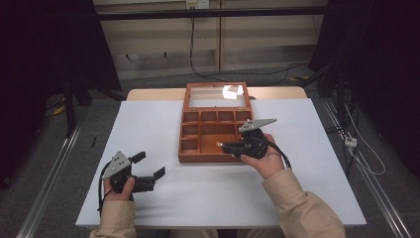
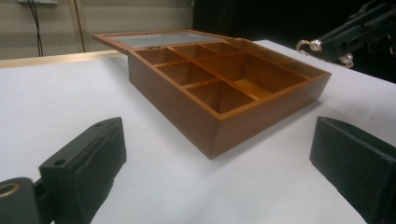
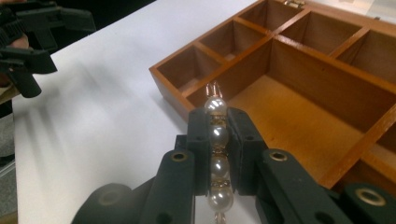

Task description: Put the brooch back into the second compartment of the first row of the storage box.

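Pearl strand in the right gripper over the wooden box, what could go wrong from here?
1. The right gripper pinches the pearl strand along its length between narrow pads; round pearls may slip out and drop early.
2. The strand hangs near the box front wall and thin dividers, so it could land in a small compartment or on the table rather than the large one.
3. The free ends may catch on a jaw at release.
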Motion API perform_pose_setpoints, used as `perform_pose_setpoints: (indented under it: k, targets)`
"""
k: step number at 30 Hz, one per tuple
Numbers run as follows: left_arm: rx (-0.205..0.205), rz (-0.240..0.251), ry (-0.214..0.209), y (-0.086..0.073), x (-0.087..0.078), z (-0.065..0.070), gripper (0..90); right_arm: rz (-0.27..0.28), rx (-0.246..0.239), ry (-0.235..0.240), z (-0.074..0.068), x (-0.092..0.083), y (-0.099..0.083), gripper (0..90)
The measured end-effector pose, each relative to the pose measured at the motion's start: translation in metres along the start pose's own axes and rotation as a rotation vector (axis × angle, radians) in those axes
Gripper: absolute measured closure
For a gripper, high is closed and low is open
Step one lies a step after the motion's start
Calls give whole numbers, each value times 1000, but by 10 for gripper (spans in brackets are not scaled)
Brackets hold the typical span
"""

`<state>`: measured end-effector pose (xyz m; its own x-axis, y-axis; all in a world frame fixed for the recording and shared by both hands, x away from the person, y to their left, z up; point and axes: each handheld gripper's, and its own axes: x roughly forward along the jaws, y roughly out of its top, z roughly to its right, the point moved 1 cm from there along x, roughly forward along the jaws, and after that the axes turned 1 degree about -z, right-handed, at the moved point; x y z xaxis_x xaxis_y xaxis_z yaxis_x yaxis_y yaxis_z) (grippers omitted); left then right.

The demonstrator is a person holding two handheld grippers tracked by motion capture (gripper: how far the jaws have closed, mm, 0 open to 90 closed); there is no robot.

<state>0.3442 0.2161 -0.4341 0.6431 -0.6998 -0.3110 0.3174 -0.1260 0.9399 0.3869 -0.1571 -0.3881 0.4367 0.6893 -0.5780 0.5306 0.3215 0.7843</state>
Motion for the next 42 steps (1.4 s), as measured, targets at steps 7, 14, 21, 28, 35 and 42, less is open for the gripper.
perform_pose_setpoints:
  k: [7,14,21,28,35,42]
  targets:
    - [-2,3,-3,0,0,0,35,-2,-16,1,2,5,11,810]
    - [-5,6,-5,0,-1,0,35,7,-10,1,6,9,18,810]
    - [-6,4,-7,0,0,0,35,8,-13,2,9,13,25,810]
    - [-8,4,-8,0,0,0,35,11,-12,-1,13,16,30,810]
    - [-6,1,-9,0,0,0,35,14,-17,-6,16,20,36,809]
    - [-6,2,-11,0,0,0,35,14,-25,-7,18,25,41,810]
